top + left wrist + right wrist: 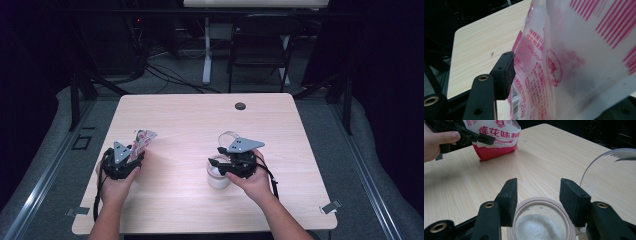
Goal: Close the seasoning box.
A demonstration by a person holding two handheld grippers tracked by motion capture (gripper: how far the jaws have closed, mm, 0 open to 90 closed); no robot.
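Note:
A pink-and-white printed bag (pixel 143 139) stands on the wooden table (pixel 200 120) at the left. My left gripper (pixel 135 152) straddles it with its jaws wide apart. In the left gripper view one pad (pixel 507 72) sits at the edge of the bag (pixel 574 62) without pressing, and the other jaw is hidden behind the bag. The bag (pixel 496 137) stands at the far left of the right gripper view. My right gripper (pixel 537 192) is shut on the rim of a white jar (pixel 541 225) holding white granules. The jar's clear lid (pixel 609 177) is flipped open.
A small black round cap (pixel 240 106) sits in the table near its far edge. A folding chair (pixel 260 45) and cables stand on the floor beyond the table. Metal clips (pixel 331 206) mark the front corners.

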